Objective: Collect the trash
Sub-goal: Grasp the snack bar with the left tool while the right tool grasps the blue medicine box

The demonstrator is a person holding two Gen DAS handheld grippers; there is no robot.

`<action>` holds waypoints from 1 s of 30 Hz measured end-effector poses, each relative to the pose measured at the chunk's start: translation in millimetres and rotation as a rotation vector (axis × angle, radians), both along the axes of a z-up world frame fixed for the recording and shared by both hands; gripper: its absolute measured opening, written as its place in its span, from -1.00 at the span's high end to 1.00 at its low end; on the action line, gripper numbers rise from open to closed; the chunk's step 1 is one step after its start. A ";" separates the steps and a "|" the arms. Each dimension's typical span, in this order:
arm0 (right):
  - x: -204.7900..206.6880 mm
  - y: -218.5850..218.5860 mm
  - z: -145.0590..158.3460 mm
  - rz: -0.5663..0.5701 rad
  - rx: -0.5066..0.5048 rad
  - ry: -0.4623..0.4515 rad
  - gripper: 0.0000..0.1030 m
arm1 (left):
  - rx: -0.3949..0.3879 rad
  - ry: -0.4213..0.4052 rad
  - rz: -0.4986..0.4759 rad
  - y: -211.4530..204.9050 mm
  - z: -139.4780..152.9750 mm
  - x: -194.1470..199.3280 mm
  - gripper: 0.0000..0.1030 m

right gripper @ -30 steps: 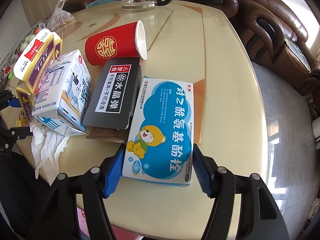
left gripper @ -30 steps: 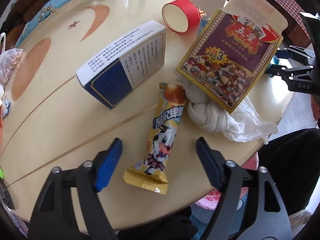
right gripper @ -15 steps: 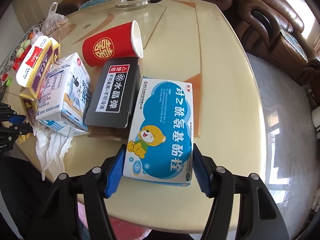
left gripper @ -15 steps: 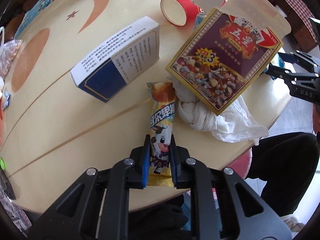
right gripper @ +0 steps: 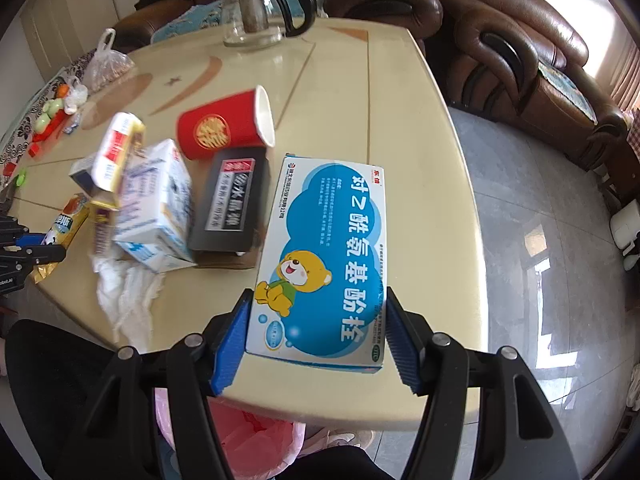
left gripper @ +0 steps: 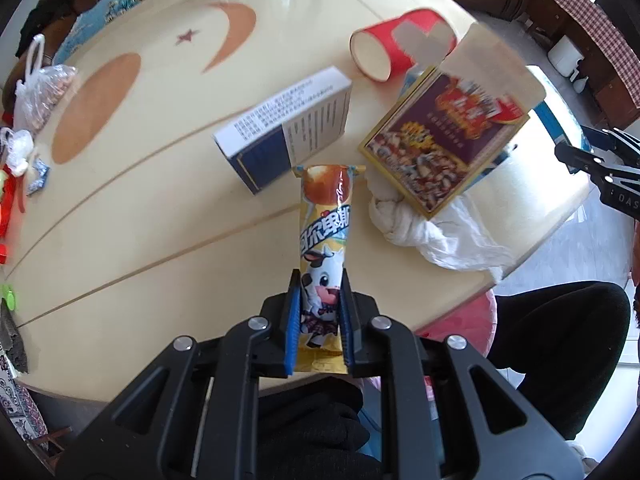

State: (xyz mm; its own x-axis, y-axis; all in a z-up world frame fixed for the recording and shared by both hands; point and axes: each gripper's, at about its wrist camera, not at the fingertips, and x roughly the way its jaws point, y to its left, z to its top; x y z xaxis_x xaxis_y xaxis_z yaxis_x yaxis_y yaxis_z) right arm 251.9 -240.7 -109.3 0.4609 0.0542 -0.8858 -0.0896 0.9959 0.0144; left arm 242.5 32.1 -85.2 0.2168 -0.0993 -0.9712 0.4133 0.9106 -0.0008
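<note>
left claw (left gripper: 320, 316): clamped, pointing down | right claw (right gripper: 316, 340): gripping, angled down

One yellow snack wrapper (left gripper: 325, 240) printed with a cartoon cow. One red paper cup (right gripper: 224, 128) lying on its side. Five cardboard boxes: one blue medicine box with a bear (right gripper: 324, 256), one black box with a white label (right gripper: 230, 204), one white-and-navy box (left gripper: 286, 128), one purple-and-gold food box (left gripper: 440, 144) with its flaps open, and one white-and-blue carton (right gripper: 154, 208). One crumpled white tissue (left gripper: 432, 236). One glass teapot (right gripper: 264, 12). One knotted plastic bag (right gripper: 106, 62) of small items. One pink bin liner (right gripper: 256, 440) below the worktop (right gripper: 360, 80).
</note>
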 end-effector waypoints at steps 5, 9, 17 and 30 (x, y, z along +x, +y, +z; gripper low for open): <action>-16.3 8.9 20.7 0.021 0.004 -0.037 -0.18 | -0.007 -0.036 0.004 -4.7 21.6 -11.3 0.66; -33.1 14.8 36.1 0.041 0.002 -0.066 -0.18 | -0.012 -0.063 0.004 -9.4 24.9 -21.8 0.66; -66.9 28.2 67.5 0.072 0.007 -0.116 -0.18 | -0.019 -0.116 -0.004 -3.3 41.8 -53.7 0.66; -132.1 48.9 103.3 0.142 -0.013 -0.183 -0.18 | -0.021 -0.169 -0.053 -16.9 63.9 -100.0 0.66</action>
